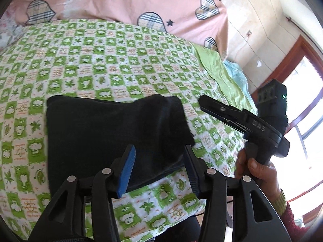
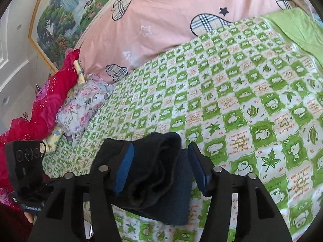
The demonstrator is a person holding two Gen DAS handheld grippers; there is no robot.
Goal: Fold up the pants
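Observation:
Dark navy pants (image 1: 113, 129) lie folded into a compact block on the green checked bedsheet (image 1: 113, 60). My left gripper (image 1: 159, 153) is open, its blue pads just above the near edge of the block. In the left wrist view the right gripper (image 1: 203, 101) hovers just right of the block's far right corner; whether it is open cannot be told there. In the right wrist view the right gripper (image 2: 161, 155) is open, straddling the layered end of the pants (image 2: 161, 173) without pinching it.
A pink quilt with plaid hearts (image 1: 125, 2) lies along the far side of the bed. Red and floral bedding (image 2: 60, 100) is piled at the bed's left end. The bed's right edge with a green sheet (image 1: 218, 70) borders a window.

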